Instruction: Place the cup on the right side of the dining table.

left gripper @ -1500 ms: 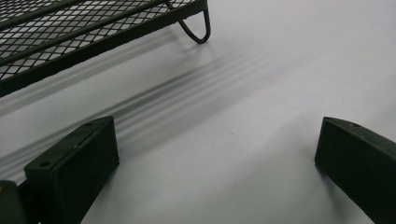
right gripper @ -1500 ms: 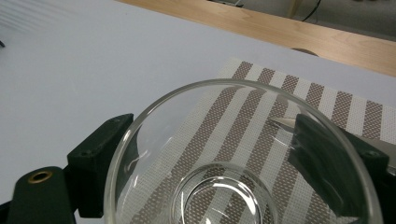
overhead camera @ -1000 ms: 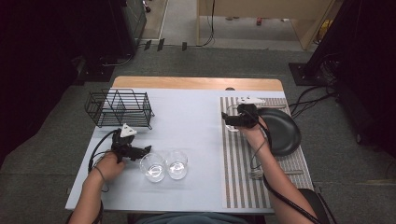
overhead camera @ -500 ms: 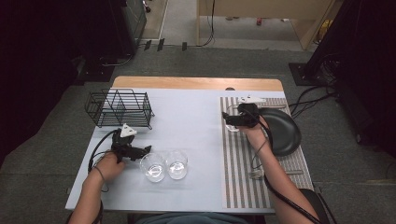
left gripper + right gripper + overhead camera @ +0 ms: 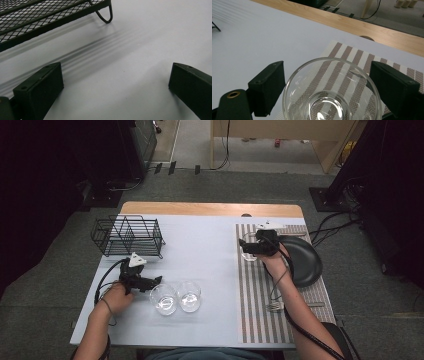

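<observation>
Hardly anything has moved since a moment ago: both hands stay put. Nearest, the left claw (image 5: 156, 280) rests spread on the tabletop (image 5: 200, 250) beside two glasses (image 5: 175, 297). Farther off, the right claw (image 5: 325, 87) stands spread around a third glass (image 5: 332, 92) on the striped mat (image 5: 260, 290), probably not touching. It looks fragile, slippery and light; grip gently across the wall below the rim.
</observation>
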A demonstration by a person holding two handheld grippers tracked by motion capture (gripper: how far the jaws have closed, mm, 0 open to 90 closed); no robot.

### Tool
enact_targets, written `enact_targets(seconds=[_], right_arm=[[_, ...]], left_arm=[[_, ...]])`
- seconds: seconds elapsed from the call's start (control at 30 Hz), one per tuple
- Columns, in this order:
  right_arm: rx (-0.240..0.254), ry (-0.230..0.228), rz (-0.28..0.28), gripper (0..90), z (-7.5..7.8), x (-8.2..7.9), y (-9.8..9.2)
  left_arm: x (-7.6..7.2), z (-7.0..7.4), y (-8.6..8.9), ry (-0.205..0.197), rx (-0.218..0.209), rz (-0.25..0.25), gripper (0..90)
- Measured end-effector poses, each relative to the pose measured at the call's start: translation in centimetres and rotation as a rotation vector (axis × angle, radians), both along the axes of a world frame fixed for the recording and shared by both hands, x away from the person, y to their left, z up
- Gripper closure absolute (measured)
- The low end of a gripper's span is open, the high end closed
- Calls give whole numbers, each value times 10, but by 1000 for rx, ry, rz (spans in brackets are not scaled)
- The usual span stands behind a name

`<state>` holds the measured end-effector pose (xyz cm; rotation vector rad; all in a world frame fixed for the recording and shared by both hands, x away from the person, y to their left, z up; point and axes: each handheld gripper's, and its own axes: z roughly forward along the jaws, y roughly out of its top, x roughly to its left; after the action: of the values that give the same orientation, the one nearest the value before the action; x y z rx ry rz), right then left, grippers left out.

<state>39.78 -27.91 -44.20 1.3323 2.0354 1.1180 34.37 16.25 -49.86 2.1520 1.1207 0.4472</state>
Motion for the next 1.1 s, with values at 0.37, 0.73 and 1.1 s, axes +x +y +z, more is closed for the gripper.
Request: enact_targets(seconds=[0.37,0.73,1.1], right_arm=[[-13,-20,11,152,9,-5,-1],[-19,-17,36,154,16,-11,2],[-14,-20,55,155,19,-15,7]], left_arm=[[0,0,0,0,0,0,0],[0,0,0,0,0,0,0],[0,0,0,0,0,0,0]])
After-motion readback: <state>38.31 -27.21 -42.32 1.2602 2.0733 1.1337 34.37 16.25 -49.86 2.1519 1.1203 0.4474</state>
